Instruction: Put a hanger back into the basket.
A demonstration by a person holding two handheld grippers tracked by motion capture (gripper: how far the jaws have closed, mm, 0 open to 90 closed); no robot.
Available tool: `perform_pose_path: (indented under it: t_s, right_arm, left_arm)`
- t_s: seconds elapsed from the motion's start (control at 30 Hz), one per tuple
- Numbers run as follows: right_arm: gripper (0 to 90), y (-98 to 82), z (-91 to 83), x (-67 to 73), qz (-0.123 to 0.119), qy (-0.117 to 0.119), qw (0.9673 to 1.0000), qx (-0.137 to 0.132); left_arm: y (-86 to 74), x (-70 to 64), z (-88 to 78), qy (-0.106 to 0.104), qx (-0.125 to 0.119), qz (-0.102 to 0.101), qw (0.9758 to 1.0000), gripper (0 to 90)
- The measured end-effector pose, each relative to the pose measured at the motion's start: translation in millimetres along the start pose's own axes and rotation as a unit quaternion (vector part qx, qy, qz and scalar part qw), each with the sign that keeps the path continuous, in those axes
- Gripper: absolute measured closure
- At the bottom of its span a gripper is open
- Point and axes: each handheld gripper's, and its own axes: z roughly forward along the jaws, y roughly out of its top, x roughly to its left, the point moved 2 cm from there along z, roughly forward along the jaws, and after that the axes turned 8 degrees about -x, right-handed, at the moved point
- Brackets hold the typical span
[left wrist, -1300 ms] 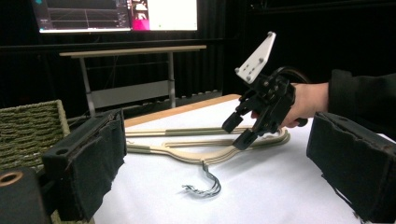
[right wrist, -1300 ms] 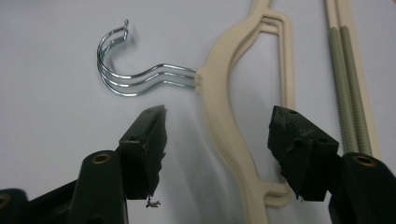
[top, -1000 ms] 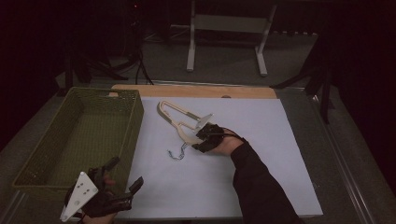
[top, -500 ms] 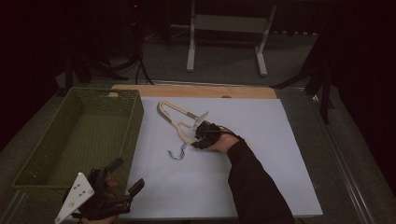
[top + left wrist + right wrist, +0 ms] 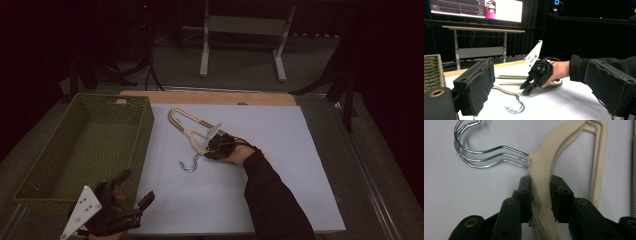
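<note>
— So, why's the right gripper (image 5: 541, 197) pinching those cream plastic hangers (image 5: 544, 170) on the white tabletop (image 5: 280, 150)?
— To lift them, probably toward that green woven basket (image 5: 45, 180). Its jaws have just been closing; the left gripper (image 5: 131, 199) waits spread.

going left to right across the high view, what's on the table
green basket → left hand-held gripper → metal hooks → cream hangers → right hand-held gripper → dark sleeve

Cream plastic hangers (image 5: 544, 177) with shiny silver wire hooks (image 5: 481, 155), pinched between black jaws of the right gripper (image 5: 541, 202). Plain white table sheet (image 5: 280, 150) beneath. Olive-green woven basket (image 5: 85, 145) beside the black left gripper (image 5: 117, 210).
</note>
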Motion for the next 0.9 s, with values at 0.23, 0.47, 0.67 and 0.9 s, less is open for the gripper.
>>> perform_pose_path:
  t_s: [0.23,0.47,0.67,0.9]
  right_arm:
    - [72.8,1.7,-10.0,1.4,-0.007,0.015,0.9998,-0.014]
    - [73.3,4.8,-23.5,2.1,-0.003,0.028,0.9989,-0.036]
    - [72.5,0.8,-18.7,2.9,-0.004,0.039,0.9992,-0.010]
    - [72.4,-3.2,-10.0,1.8,0.006,0.046,0.9989,-0.007]
  left_arm:
    - [-1.6,0.2,0.8,0.001,0.003,0.004,1.0000,10.1]
    - [-2.8,-1.2,1.7,0.001,0.006,0.008,0.9999,10.1]
    - [-2.7,-0.4,1.2,0.002,0.004,0.007,1.0000,10.1]
    - [-3.8,1.0,1.0,0.004,0.005,0.008,0.9999,10.1]
